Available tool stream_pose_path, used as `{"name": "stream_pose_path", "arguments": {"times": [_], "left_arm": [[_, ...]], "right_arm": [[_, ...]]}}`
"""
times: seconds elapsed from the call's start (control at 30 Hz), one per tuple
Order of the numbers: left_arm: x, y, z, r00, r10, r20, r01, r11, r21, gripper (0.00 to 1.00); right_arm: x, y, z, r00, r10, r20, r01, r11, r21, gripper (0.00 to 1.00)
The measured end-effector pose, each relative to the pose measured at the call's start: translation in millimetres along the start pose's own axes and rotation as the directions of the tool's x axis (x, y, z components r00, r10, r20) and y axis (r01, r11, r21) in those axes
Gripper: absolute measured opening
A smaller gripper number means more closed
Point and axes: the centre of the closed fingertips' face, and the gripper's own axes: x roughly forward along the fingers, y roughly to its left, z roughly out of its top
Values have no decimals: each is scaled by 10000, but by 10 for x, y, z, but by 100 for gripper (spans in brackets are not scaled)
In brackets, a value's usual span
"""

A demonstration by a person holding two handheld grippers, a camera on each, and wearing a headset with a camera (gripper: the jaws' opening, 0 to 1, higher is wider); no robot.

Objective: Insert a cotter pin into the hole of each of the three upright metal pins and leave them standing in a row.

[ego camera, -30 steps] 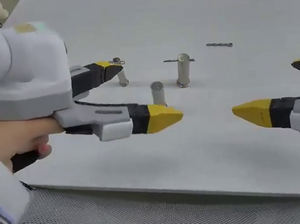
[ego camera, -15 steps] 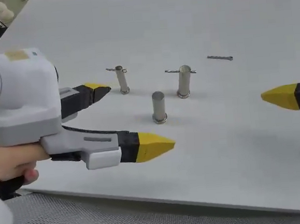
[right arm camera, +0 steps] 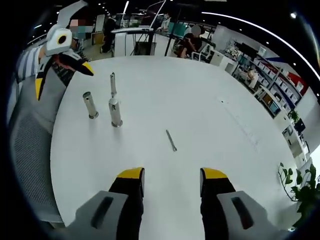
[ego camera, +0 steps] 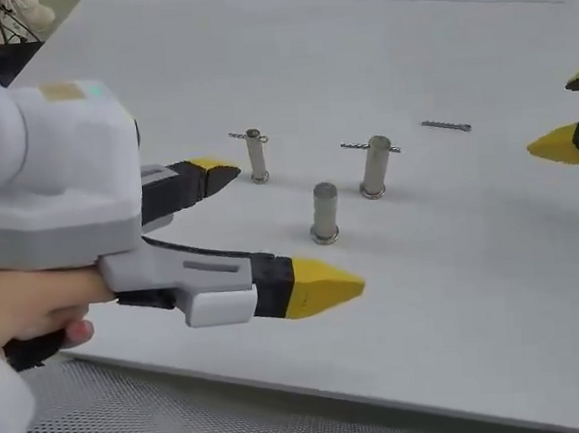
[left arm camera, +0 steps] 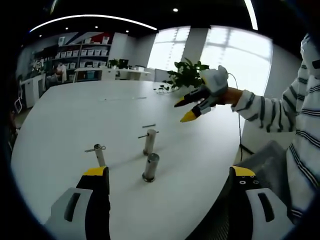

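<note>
Left tool (left arm camera: 169, 172) and right tool (right arm camera: 170, 176) both open, empty. Loose cotter pin (right arm camera: 171, 140): thin, light, likely slippery; we'd pinch its head end.

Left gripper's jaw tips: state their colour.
Yellow, black behind, on the left gripper; clearest in the head view.

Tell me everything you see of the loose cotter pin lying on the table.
The loose cotter pin is a thin, grey, metal-looking sliver lying flat on the white table, apart from the nearest upright pin. Only the table touches it. The open right gripper points toward it, well short.
</note>
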Motion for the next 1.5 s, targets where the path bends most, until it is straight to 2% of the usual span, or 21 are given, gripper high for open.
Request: {"name": "stream_pose_path", "arguments": {"times": [0.1,0.3,0.43,0.6,0.77,0.93,1.23,1.3,1.33,1.4,1.5], "left_arm": [[-32,10,-7,9999,135,-57,-135,9999,18,99],[-109,39,18,9985,511,195,-511,9987,-4,97],[-148,57,21,9975,674,219,-670,9976,-184,96],[-178,53,-16,9968,804,20,-804,9967,-105,96],[-200,68,-66,9960,870,-195,-872,9961,-110,96],[-207,90,-90,9954,932,-236,-936,9955,-155,96],[-225,110,-115,9944,1033,-232,-1039,9942,-259,96],[-227,108,-121,9942,1040,-270,-1047,9942,-262,96],[-229,109,-123,9942,1040,-285,-1048,9941,-274,95],[-230,96,-123,9938,1068,-293,-1077,9937,-299,95],[-259,137,-130,9936,1102,-254,-1110,9932,-354,94]], "right_arm": [[91,1,9,9983,382,-450,-417,9959,-797,39],[300,38,32,9886,1088,-1039,-1228,9826,-1390,36],[411,16,29,9830,1194,-1398,-1421,9759,-1656,33],[531,12,20,9735,1394,-1810,-1749,9645,-1976,28],[606,39,5,9646,1574,-2115,-2030,9552,-2152,24],[660,28,1,9590,1635,-2315,-2157,9509,-2220,23],[724,55,-4,9421,2031,-2669,-2650,9385,-2213,20],[727,39,19,9432,1976,-2672,-2599,9396,-2225,20],[755,-5,14,9396,2076,-2722,-2713,9365,-2223,19],[764,0,26,9359,2210,-2743,-2828,9356,-2113,18],[779,-8,42,9339,2217,-2805,-2882,9311,-2234,19]]}}
